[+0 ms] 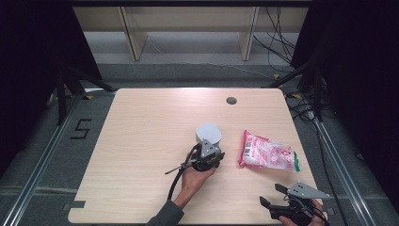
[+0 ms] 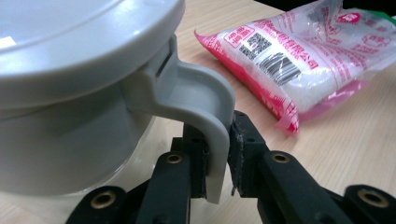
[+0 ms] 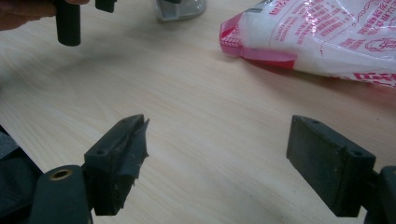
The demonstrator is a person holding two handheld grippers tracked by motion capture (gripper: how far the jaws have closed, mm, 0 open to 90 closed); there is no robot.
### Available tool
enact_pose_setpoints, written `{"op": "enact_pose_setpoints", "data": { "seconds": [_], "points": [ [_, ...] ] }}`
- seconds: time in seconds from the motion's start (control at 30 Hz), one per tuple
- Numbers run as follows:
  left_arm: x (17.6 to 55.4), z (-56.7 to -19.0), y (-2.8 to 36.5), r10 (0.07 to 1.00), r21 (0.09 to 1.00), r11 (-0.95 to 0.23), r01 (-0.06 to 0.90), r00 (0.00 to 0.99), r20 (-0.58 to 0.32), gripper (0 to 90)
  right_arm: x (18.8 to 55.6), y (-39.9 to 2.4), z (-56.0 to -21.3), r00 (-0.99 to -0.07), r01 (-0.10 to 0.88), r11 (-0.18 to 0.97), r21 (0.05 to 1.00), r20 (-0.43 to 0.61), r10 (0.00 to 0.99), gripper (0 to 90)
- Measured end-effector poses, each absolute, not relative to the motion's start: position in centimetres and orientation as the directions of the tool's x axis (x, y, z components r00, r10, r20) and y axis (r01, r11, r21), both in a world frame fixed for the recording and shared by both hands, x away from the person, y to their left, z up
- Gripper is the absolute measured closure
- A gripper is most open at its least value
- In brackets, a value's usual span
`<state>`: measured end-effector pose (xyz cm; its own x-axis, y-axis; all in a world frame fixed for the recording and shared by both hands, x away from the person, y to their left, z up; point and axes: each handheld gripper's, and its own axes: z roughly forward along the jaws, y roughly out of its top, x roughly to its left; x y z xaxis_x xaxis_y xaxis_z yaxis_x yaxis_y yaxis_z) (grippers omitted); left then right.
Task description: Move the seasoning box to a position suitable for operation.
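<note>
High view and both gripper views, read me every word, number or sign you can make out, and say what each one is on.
"5": black mark on the floor left of the table.
Pink and white plastic bag: red printed characters, too blurred to read.
Barcode on the bag: digits too small to read.
Grey lidded container: no text visible.

A grey lidded container (image 2: 70, 93), a pink-and-white printed bag (image 1: 266, 151), black grippers, pale woodgrain table (image 1: 141, 141).

Even overhead light, dim dark surroundings, soft shadows, near objects blurred close-up, mild grain
</note>
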<state>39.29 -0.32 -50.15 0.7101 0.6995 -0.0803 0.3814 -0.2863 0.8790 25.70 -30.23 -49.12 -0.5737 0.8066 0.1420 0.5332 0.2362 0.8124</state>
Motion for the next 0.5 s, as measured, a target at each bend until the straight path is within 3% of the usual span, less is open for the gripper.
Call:
{"op": "enact_pose_setpoints", "data": {
  "seconds": [0.1, 0.13, 0.2, 0.27, 0.37, 0.5],
  "points": [
    [38.9, -50.2, 1.1, 0.689, 0.877, -0.293, 0.380, 0.720, -0.082, 76.6, 25.8, -30.3, -49.2, -0.577, 0.517, 0.246, 0.820, 0.121, 0.808, 20.8],
    [38.7, -50.1, 1.6, 0.689, 0.879, -0.293, 0.377, 0.720, -0.078, 75.9, 25.6, -30.1, -49.1, -0.558, 0.552, 0.211, 0.807, 0.170, 0.812, 20.8],
    [38.2, -50.2, 3.0, 0.690, 0.876, -0.288, 0.387, 0.718, -0.091, 74.9, 25.8, -30.4, -49.2, -0.576, 0.518, 0.247, 0.819, 0.121, 0.808, 20.8],
    [37.7, -50.1, 4.2, 0.692, 0.874, -0.301, 0.382, 0.718, -0.076, 73.5, 25.6, -30.1, -49.2, -0.557, 0.552, 0.215, 0.806, 0.164, 0.814, 20.8],
    [37.2, -50.2, 5.8, 0.700, 0.877, -0.295, 0.379, 0.710, -0.072, 71.7, 25.9, -30.3, -49.2, -0.576, 0.515, 0.247, 0.821, 0.118, 0.809, 20.8],
    [36.9, -50.3, 7.9, 0.722, 0.882, -0.279, 0.380, 0.688, -0.068, 70.0, 25.6, -30.2, -49.2, -0.556, 0.550, 0.207, 0.809, 0.169, 0.814, 20.8]
  ]
}}
